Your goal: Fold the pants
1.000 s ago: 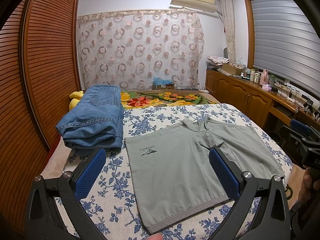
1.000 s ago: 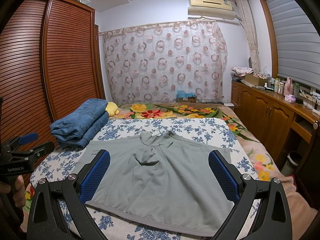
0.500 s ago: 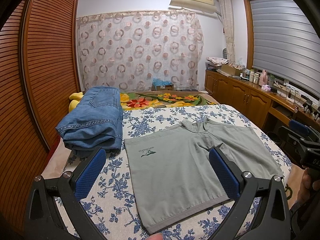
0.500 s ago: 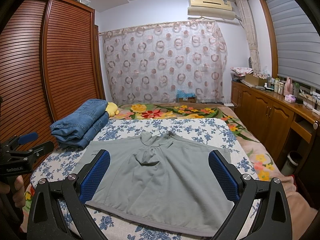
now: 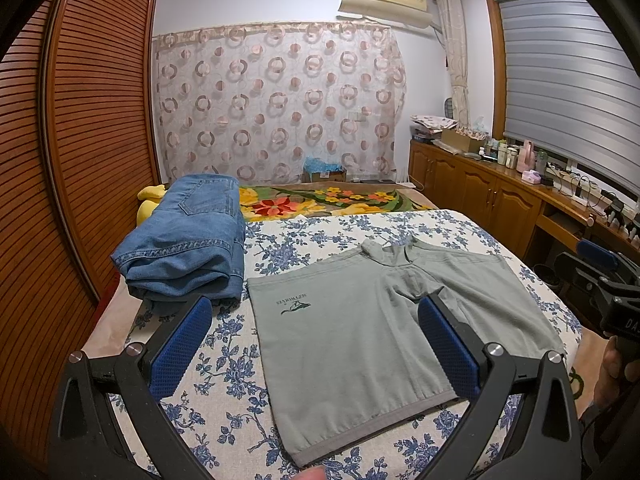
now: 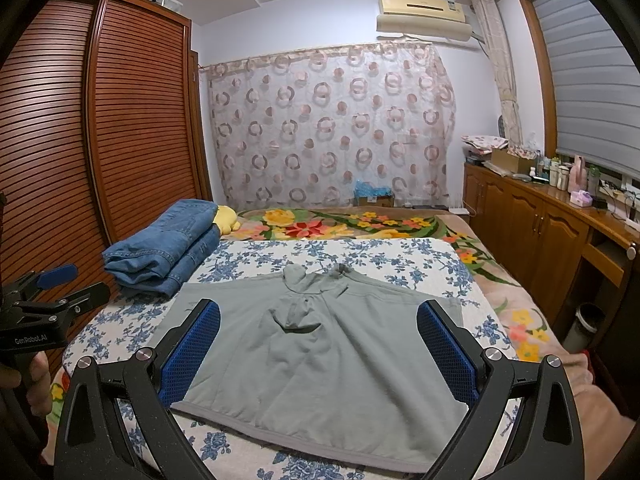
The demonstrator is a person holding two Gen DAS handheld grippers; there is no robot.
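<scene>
Pants [image 5: 360, 328], grey, lie spread at the bed's [image 5: 224, 412] near edge; left tool [image 5: 316, 344] and right tool [image 6: 318, 350] hover released, grasping nothing.

Layout on the blue-flowered white bedspread [image 5: 224, 412].
Flat grey-green cotton pants [image 5: 360, 344] lie mid-bedspread; folded blue denim jeans [image 5: 184, 244] lie left of them; multicoloured floral blanket [image 5: 320, 200] behind.
</scene>
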